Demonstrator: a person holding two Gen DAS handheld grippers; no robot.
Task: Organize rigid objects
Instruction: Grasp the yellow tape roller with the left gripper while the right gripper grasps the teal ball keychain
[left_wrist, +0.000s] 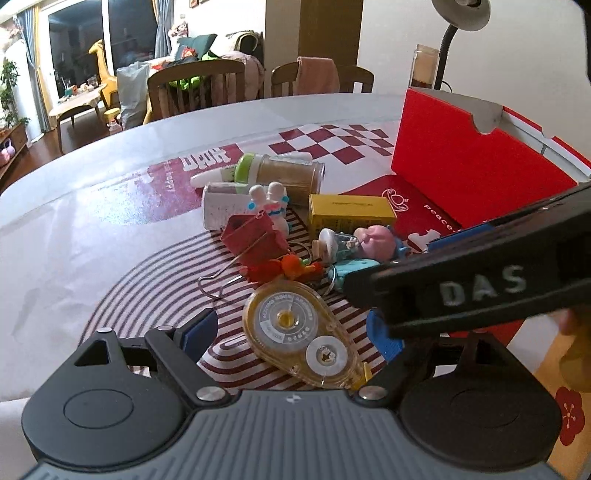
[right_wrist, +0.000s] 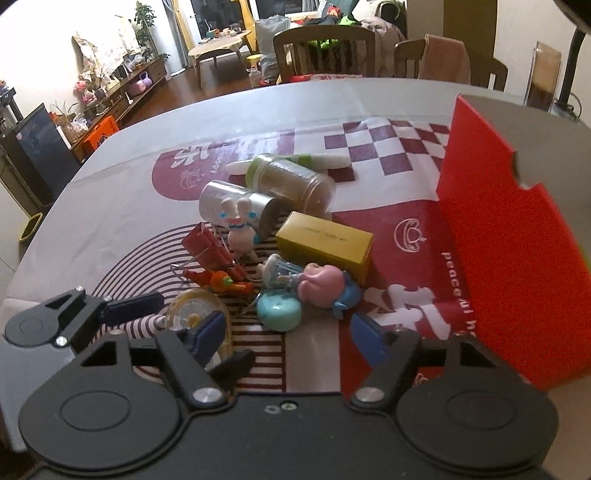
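Rigid objects sit heaped mid-tabletop, none boxed yet: correction tape (left_wrist: 301, 339), yellow box (left_wrist: 349, 214), pink figurine (right_wrist: 325, 284), teal case (right_wrist: 279, 312), bunny toy (right_wrist: 242, 229), red clips (left_wrist: 255, 236), two jars. Your red box (left_wrist: 476, 166) stands at the right edge, nothing visible inside it. Left gripper (left_wrist: 291, 332) open, straddling the tape without pinching it. Right gripper (right_wrist: 284, 332) open too, nothing gripped, near the teal case. Practically everything's left to do

"DAS" on right tongs (left_wrist: 480, 288) (white letters).
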